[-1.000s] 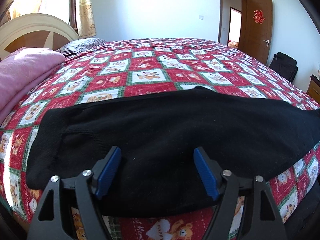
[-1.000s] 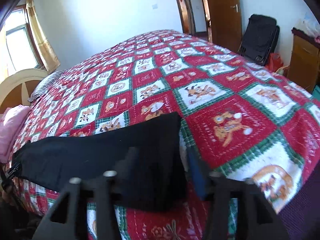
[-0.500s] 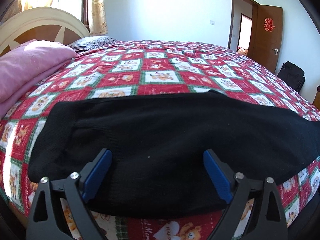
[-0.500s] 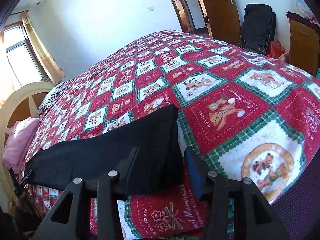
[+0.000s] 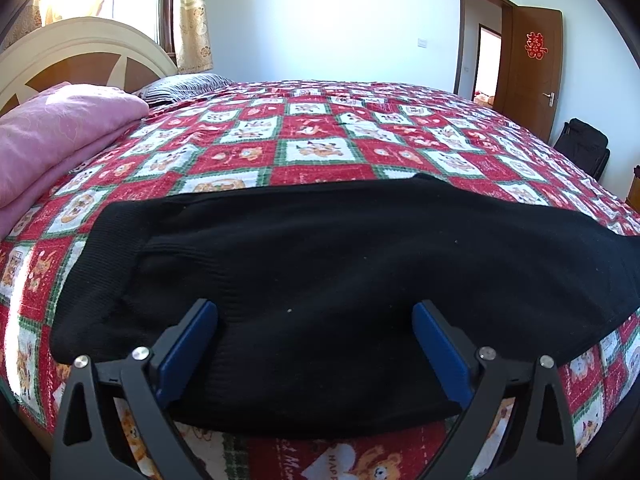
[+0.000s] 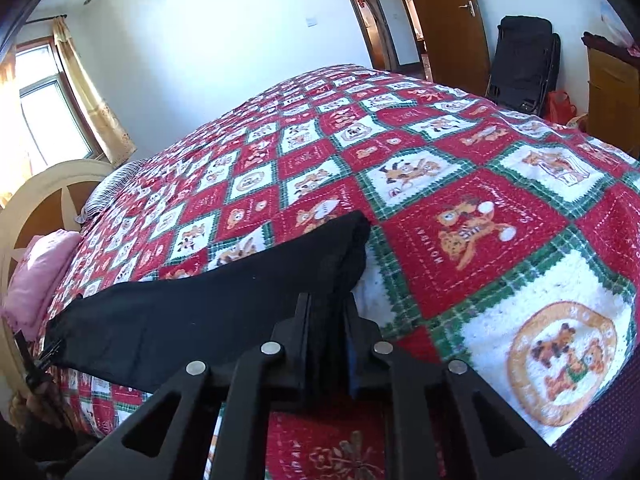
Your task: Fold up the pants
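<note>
Bed point(image 5: 320, 136): covered by a red, white and green checked quilt with bear prints; it carries everything.
Pants point(image 5: 340, 280): black knit, stretched lengthwise along the near edge of the bed, waistband end toward the headboard side.
Pink blanket point(image 5: 60, 128): folded near the headboard, well apart from the pants.
Left gripper point(image 5: 316, 344): spread wide, blue pads straddling the near edge of the pants by the waistband end, nothing pinched.
Right gripper point(image 6: 326, 320): pressed together on the leg end of the pants.
Risk: with only one end gripped, lifting the leg end may drag the whole garment; the near edge overhanging the bed could slide off, and the knit may bunch into a crooked fold.
</note>
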A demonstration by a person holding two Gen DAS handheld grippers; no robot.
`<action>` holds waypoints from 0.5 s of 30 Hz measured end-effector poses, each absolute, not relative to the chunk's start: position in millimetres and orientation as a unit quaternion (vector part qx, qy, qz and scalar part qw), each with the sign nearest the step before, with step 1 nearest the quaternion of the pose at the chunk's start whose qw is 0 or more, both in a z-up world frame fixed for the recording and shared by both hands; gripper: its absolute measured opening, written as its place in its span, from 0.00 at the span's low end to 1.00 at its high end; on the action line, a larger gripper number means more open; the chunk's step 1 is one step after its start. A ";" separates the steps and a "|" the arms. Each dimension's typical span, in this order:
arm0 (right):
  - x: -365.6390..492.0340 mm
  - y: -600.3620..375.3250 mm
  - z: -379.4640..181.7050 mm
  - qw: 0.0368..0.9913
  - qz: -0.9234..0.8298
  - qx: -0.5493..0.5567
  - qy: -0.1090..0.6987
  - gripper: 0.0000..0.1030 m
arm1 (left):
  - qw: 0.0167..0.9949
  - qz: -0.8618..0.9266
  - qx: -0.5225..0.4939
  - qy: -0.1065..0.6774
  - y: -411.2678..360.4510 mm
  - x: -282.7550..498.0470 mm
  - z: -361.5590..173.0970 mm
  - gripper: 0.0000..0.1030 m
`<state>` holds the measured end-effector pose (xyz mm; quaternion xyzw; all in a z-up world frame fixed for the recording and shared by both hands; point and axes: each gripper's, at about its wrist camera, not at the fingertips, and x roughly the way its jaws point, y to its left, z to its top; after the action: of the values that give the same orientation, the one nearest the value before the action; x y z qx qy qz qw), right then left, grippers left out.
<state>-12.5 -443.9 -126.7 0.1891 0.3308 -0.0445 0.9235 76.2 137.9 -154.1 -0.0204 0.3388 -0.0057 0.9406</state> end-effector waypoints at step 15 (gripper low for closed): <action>1.9 -361.9 -70.4 0.943 0.036 0.165 0.288 0.13 | 0.950 -0.032 -0.023 0.310 122.9 68.6 -125.4 0.98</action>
<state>1.9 -361.9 -70.4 0.1650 0.2880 0.0361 0.9426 68.6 122.9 -125.4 -0.0225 0.3097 -0.0319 0.9500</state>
